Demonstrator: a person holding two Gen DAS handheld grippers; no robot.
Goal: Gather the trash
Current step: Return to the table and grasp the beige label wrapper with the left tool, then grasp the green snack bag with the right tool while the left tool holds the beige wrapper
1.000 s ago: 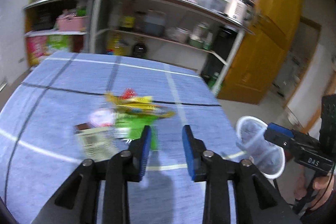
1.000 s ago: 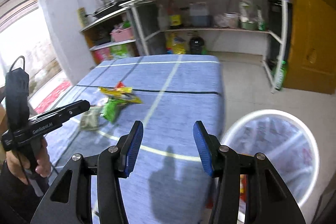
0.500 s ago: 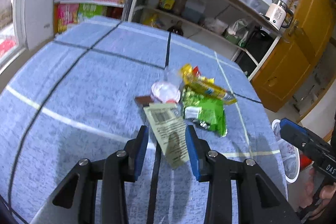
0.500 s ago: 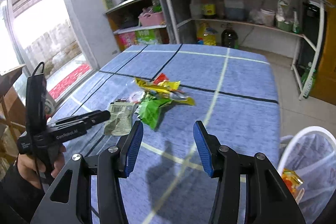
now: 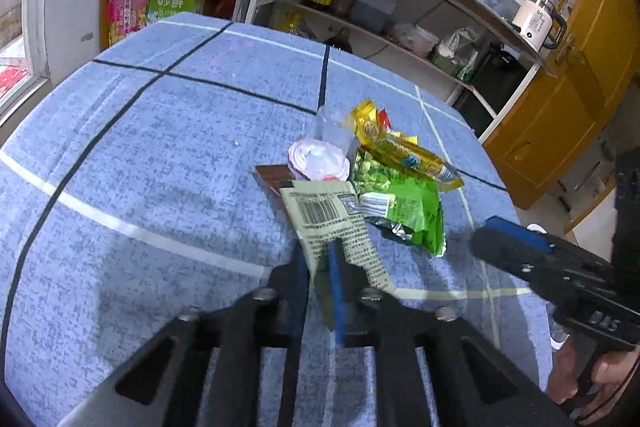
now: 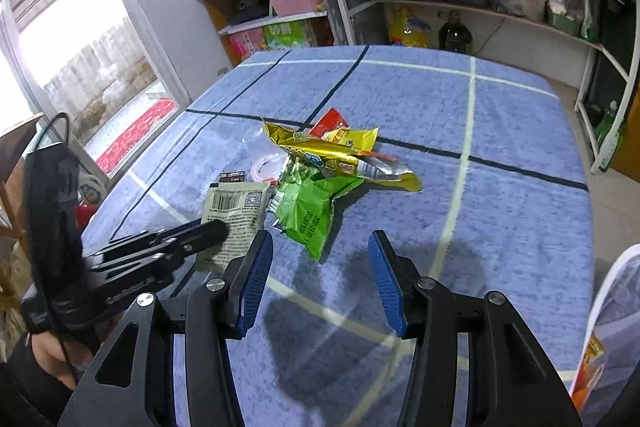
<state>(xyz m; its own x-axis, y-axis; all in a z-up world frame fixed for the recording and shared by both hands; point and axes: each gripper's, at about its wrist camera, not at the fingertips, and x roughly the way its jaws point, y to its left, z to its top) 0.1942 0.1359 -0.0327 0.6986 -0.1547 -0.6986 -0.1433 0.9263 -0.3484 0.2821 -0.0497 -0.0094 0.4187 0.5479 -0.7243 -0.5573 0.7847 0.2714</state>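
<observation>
Closing on the near end of a tan wrapper (image 5: 332, 215), the left gripper (image 5: 322, 291) has the paper between its blue pads. From the left wrist, this wrapper lies at the 6 o'clock edge of a trash pile on a blue table cloth (image 5: 160, 155) with dark and white lines. A white lid (image 5: 318, 159) sits at 12 o'clock from it, a green bag (image 5: 404, 203) at 2 o'clock. Shelves (image 5: 360, 7) with bottles stand behind.

From the right wrist, the right gripper (image 6: 320, 275) is half open and holds nothing. The green bag (image 6: 310, 207) lies just past it at 12 o'clock, a yellow wrapper (image 6: 340, 151) beyond. A white mesh bin (image 6: 616, 327) at 4 o'clock holds an orange packet (image 6: 588, 367).
</observation>
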